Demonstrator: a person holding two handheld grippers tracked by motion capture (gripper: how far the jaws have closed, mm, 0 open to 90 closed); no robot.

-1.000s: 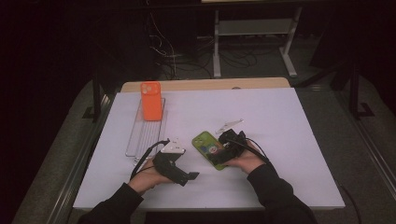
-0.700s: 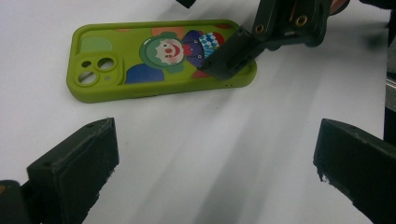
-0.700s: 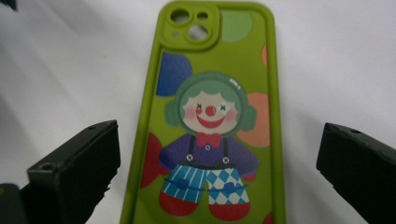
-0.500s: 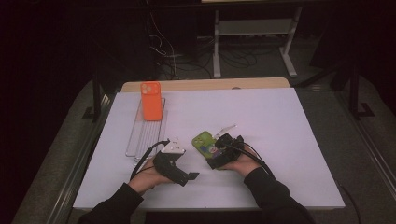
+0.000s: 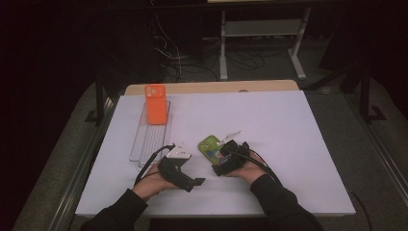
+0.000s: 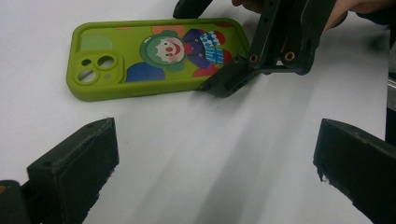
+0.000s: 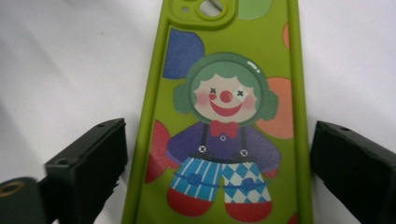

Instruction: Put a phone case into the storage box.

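Observation:
A green phone case [image 5: 209, 146] printed with a clown lies flat on the white table, camera cutout toward the far side. My right gripper [image 5: 220, 157] is open, its jaws straddling the case's near end. In the right gripper view the case [image 7: 228, 116] runs up between the two black jaws, with a thin gap on each side. My left gripper [image 5: 191, 184] rests low on the table to the left of the case and is open with nothing in it. From the left gripper view the case [image 6: 159, 56] lies ahead, and the right gripper [image 6: 261, 60] stands over its end.
An orange phone case [image 5: 155, 103] stands at the far end of a wire rack [image 5: 149, 139] on the table's left. A small white object [image 5: 232, 134] lies just behind the green case. White table surface [image 5: 298, 144] stretches to the right and far side.
My right gripper has slid left and forward, bringing its jaws around the near end of the green case. The left gripper and the orange case have stayed put.

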